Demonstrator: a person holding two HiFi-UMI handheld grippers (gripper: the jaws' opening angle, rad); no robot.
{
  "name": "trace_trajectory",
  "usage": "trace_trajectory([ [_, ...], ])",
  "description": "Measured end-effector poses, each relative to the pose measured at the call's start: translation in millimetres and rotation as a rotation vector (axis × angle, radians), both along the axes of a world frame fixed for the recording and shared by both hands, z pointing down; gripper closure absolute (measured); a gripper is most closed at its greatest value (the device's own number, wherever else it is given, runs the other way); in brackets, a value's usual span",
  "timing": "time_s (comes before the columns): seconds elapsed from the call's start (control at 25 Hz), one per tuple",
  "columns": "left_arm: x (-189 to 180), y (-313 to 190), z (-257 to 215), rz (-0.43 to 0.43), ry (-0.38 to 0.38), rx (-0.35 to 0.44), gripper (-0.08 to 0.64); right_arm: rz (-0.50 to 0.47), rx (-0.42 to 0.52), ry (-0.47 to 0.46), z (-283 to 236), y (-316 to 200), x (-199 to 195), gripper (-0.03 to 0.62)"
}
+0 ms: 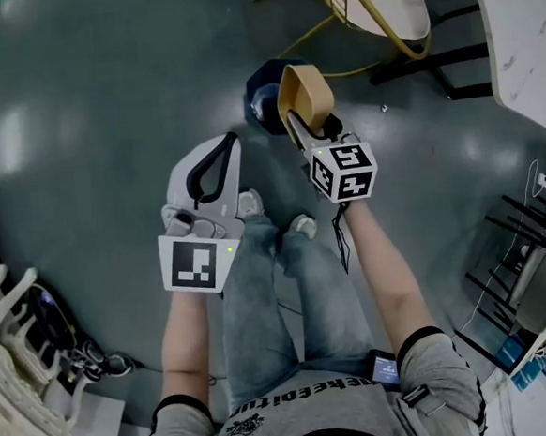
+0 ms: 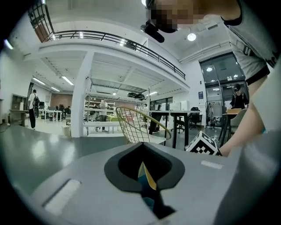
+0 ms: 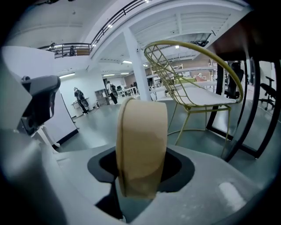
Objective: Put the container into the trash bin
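One container (image 1: 305, 92) in outstretched right gripper (image 1: 300, 126)

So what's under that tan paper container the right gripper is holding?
A dark blue round trash bin sits on the grey floor below the tan paper container, which the right gripper clamps. The container covers part of the bin, so its inside can't be seen.

Left gripper (image 2: 142, 147): jaws meet at the tips, nothing clamped. Beyond them a yellow wire chair (image 2: 137, 126), with a white column (image 2: 81, 99) to its left. Marker cube (image 2: 204, 145) and forearm (image 2: 246, 126) at right.
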State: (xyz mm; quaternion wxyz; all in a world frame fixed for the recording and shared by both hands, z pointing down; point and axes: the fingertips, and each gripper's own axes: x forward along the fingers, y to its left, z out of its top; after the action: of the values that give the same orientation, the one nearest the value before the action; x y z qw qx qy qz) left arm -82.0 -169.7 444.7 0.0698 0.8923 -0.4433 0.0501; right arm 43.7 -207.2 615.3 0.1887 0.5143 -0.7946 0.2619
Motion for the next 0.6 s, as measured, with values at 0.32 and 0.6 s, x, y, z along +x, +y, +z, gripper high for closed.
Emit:
trace_trajectory([
  [0.32,3.1,-2.7,53.3,0.016,-0.011,0.026,0.54,-0.022,0.005,-0.008,53.2,-10.4,0.3,0.388],
  [0.6,2.0,-9.5,98.1,0.004,-0.002,0.049,0.54,-0.109,0.011,0.021,97.7,-23.5,-1.6,0.388],
])
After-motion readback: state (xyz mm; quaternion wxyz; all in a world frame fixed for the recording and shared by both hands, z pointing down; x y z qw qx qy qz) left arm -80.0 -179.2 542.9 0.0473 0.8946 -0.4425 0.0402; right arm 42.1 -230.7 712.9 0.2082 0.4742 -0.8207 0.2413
